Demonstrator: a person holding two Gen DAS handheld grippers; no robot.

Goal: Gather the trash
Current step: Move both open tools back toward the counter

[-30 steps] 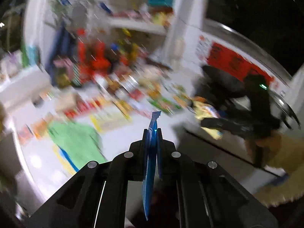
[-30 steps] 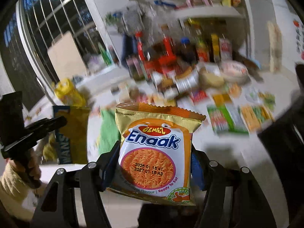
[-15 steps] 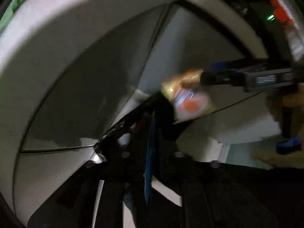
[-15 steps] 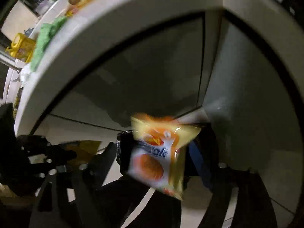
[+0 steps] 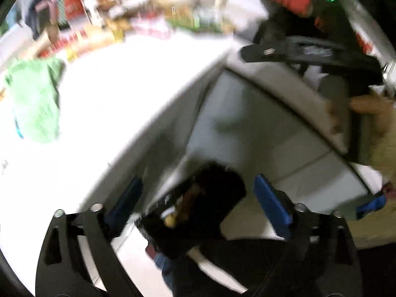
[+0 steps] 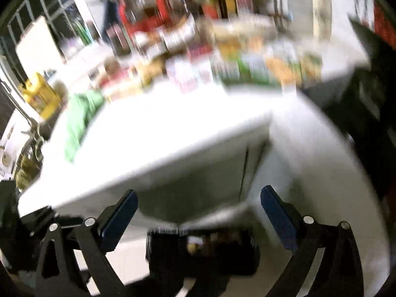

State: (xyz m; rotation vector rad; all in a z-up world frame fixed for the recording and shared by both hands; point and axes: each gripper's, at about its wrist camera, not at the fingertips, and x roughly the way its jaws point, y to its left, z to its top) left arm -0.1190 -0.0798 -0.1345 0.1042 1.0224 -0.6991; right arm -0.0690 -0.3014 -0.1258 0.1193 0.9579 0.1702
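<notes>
Below, both the left gripper (image 5: 198, 195) and right gripper (image 6: 199, 206) tilt downward, jaws opening, empty.

The right gripper (image 6: 199, 219) points down past the edge of the white counter (image 6: 173, 133), its blue-padded jaws opening with nothing between them. Below them on the floor sits a black bin (image 6: 200, 255) with wrappers inside. Blurred packets (image 6: 247, 66) and a green cloth (image 6: 81, 118) lie on the counter
</notes>
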